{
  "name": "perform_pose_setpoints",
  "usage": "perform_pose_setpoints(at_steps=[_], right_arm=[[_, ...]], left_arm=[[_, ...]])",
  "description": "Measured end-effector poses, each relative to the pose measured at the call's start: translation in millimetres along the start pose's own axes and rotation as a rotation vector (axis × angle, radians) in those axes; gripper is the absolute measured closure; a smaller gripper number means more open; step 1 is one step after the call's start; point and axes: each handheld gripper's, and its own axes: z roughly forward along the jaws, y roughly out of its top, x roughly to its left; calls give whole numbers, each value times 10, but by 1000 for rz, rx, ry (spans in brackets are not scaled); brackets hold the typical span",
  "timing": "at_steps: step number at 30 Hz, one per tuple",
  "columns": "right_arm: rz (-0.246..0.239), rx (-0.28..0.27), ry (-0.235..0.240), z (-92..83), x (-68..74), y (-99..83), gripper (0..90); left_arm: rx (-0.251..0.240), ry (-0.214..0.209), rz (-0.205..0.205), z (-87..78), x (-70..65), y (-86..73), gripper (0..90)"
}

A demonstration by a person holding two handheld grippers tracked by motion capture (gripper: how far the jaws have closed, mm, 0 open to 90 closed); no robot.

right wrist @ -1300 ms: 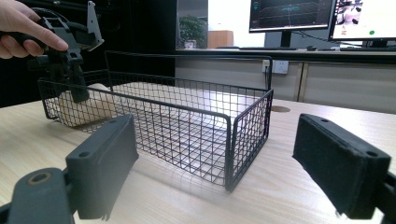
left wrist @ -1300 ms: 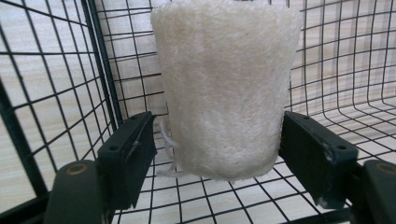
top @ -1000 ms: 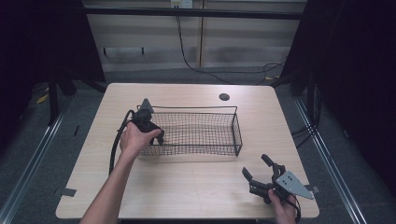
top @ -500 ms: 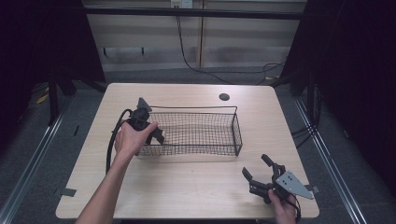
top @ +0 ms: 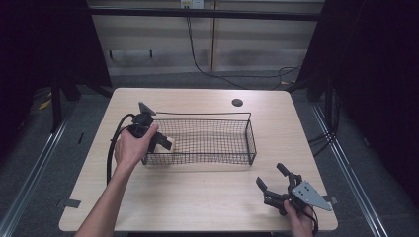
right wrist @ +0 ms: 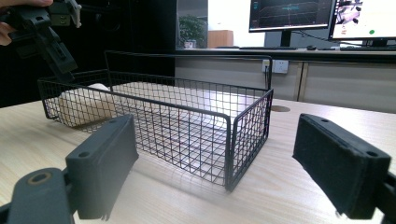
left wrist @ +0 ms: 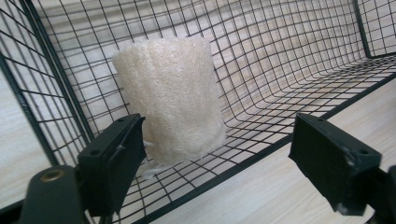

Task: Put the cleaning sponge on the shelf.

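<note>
the left claw [top: 165, 143] hangs over the left end of the basket [top: 249, 129], jaws spread and nothing pinched between them. from its own view the sponge [left wrist: 170, 95] stands on the basket floor in the left corner, beyond the jaws and apart from both. compared with a second ago the hand has come up and back a little from the basket's left wall. its jaws have just been closing a touch after opening wide, yet no thing lies between them. that reads like a drop done: the sponge is in, the claw has let go and is clearing off.

the right claw [top: 273, 185] rests on the near right of the table [top: 207, 202], well apart from the basket, jaws spread and empty, same place as before. from its view the sponge shows as a pale lump [right wrist: 86, 106] behind the mesh at the far left end, with the left claw [right wrist: 56, 51] just above it.

next, i'd guess, the left hand draws away from the basket.
</note>
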Motion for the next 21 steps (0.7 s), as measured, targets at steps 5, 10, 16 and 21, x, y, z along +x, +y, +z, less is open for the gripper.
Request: perform_pose_setpoints(at_steps=[5, 10, 16, 21], right_arm=[[-1, -1, -3, -1, 2, 0, 128], [-1, -1, -3, -1, 3, 0, 128], [-1, -1, -4, -1, 2, 0, 128], [-1, -1, -4, -1, 2, 0, 128]], left_arm=[[-52, 8, 49, -82, -39, -58, 237], [-90, -6, 95, -155, -45, -98, 236], [-143, -38, 130, -208, -14, -189, 190], [-175, -57, 152, -264, -3, -266, 178]])
